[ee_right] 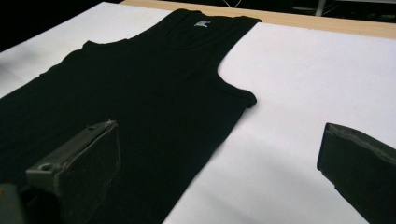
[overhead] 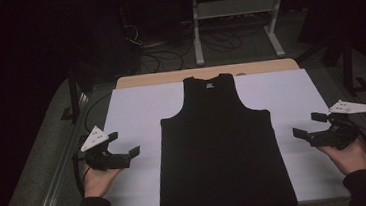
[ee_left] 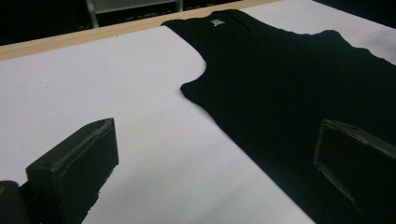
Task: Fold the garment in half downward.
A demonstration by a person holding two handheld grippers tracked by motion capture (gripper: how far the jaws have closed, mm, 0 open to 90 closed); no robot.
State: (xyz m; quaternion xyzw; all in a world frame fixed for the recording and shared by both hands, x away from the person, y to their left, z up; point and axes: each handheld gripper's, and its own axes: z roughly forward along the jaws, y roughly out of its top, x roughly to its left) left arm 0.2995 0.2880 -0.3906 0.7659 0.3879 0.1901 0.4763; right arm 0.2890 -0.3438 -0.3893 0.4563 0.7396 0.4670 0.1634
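Each tool, left [overhead: 123, 143] and right [overhead: 307, 124], gapes wide beside the flat tank top's [overhead: 222, 144] side edges.

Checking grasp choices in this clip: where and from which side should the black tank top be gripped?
Probably at its two side edges. The black tank top lies flat and spread on the white sheet, so only hems and edges offer a pinch. The left gripper and right gripper flank it, jaws open, and could each slide inward under its nearest edge.
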